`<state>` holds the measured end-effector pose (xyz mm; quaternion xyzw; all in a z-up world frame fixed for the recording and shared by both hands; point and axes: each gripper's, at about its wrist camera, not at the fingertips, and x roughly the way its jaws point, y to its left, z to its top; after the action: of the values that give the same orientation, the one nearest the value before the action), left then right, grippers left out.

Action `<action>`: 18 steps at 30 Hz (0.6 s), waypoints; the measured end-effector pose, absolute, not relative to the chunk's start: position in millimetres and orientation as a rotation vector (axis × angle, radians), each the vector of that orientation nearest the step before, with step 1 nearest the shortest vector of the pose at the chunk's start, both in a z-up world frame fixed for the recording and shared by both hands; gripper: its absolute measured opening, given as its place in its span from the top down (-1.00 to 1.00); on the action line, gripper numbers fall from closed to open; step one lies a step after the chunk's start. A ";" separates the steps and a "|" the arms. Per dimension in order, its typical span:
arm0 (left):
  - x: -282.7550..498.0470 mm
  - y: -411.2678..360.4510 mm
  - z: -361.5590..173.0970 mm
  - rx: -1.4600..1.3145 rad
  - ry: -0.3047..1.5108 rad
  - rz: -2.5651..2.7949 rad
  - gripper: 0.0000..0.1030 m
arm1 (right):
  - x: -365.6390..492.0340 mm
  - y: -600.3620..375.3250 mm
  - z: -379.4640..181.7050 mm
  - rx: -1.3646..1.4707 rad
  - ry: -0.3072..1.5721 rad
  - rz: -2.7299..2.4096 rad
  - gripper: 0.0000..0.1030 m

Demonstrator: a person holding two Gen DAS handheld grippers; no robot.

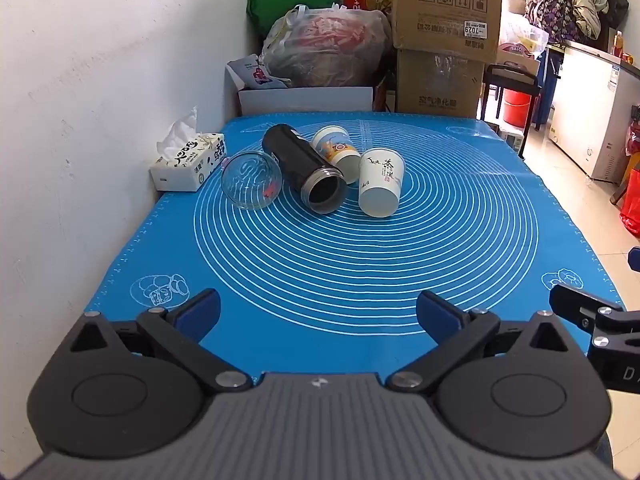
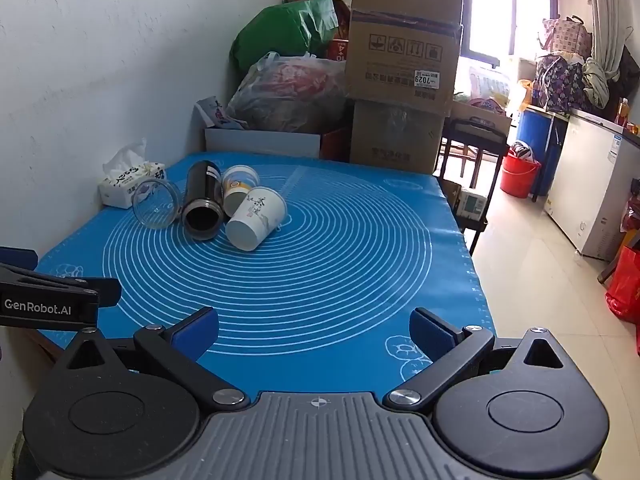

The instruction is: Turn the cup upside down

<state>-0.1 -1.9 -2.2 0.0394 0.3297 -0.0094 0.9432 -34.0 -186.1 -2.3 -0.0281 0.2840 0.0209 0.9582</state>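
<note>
Several cups lie on their sides at the far left of the blue mat: a clear glass cup, a black flask with its mouth toward me, a patterned paper cup behind it, and a white paper cup. They also show in the right wrist view: the glass cup, the flask, the patterned cup, the white cup. My left gripper is open and empty above the mat's near edge. My right gripper is open and empty, beside it on the right.
A tissue box stands against the white wall on the left. Cardboard boxes and plastic bags are stacked behind the table. The table's right edge drops to a tiled floor with a red bucket and a white freezer.
</note>
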 end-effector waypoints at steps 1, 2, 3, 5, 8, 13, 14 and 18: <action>0.0 -1.5 -2.4 0.080 0.673 -0.018 -0.99 | -33.8 -185.9 -2.3 -0.058 0.576 0.042 -0.99; 0.0 -1.4 -2.6 0.079 0.674 -0.018 -0.99 | -33.6 -185.6 -2.9 -0.058 0.577 0.041 -0.99; 0.0 -1.2 -2.6 0.078 0.675 -0.017 -0.99 | -33.7 -185.7 -3.1 -0.058 0.577 0.042 -0.99; -0.6 -1.0 -2.2 0.078 0.673 -0.016 -0.99 | -34.1 -186.1 -3.6 -0.057 0.575 0.041 -0.99; -0.3 -0.6 -1.9 0.079 0.674 -0.016 -0.99 | -34.1 -185.9 -3.2 -0.058 0.576 0.041 -0.99; -0.5 -0.6 -2.0 0.078 0.673 -0.017 -0.99 | -34.0 -186.0 -2.8 -0.059 0.576 0.041 -0.99; -0.4 -0.7 -1.9 0.079 0.673 -0.017 -0.99 | -33.8 -185.8 -2.8 -0.058 0.575 0.040 -0.99; -0.1 -0.7 -1.0 0.079 0.673 -0.017 -0.99 | -33.9 -186.3 -2.3 -0.059 0.575 0.039 -0.99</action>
<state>-0.1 -0.7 -1.0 0.0387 0.3302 -0.0082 0.9431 -33.9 -186.3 -2.3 -0.0289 0.2835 0.0194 0.9583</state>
